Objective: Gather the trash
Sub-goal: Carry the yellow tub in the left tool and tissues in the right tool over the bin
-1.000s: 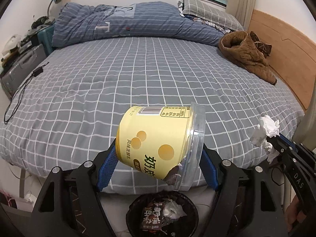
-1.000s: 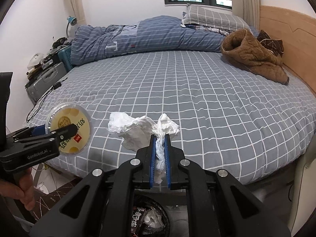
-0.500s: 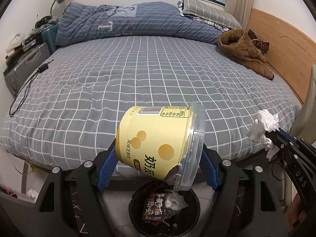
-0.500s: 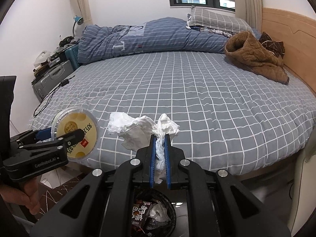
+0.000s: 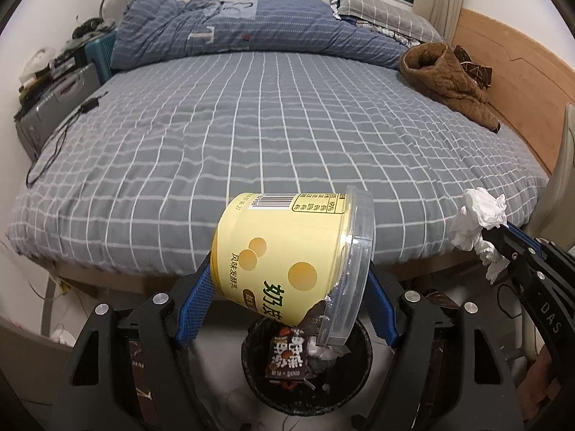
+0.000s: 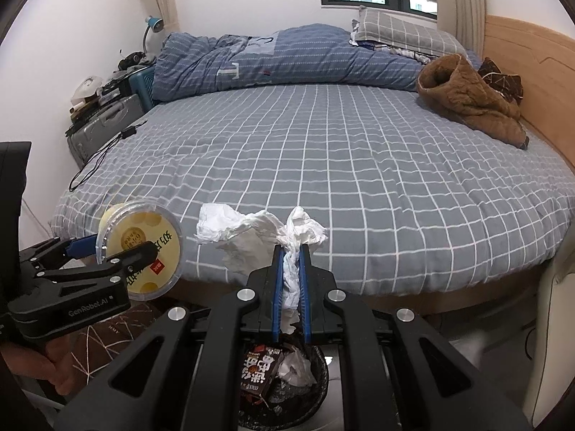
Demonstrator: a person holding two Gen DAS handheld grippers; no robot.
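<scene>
Two grippers hang over the black trash bin (image 5: 307, 366) at the foot of the bed (image 5: 273, 125); each carries a piece of rubbish. The left gripper (image 5: 287, 287) has its blue pads (image 5: 196, 305) pressed against the two ends of a yellow yogurt tub (image 5: 284, 255), which lies on its side with its clear plastic lid (image 5: 350, 269) turned to the right; the tub sits directly above the bin's mouth, its lower edge overlapping the bin rim in the left wrist view. The right gripper (image 6: 290, 269) has its jaws clenched tight on a crumpled white tissue (image 6: 258, 233); most of the wad sticks out beyond the fingertips, and a tail of it hangs down between the pads above the bin. Seen from the left wrist camera, the tissue is to the right of the bin and higher than it, apart from the tub. Inside the bin lie a dark snack wrapper (image 6: 260, 371) with white lettering and some crumpled white paper (image 6: 298, 368) just beside it. Beyond the bin, on the checked grey bedsheet, a brown jacket (image 6: 470, 104) rests near the wooden headboard (image 6: 532, 68); a rumpled blue duvet (image 6: 280, 61) lies along the far side.
</scene>
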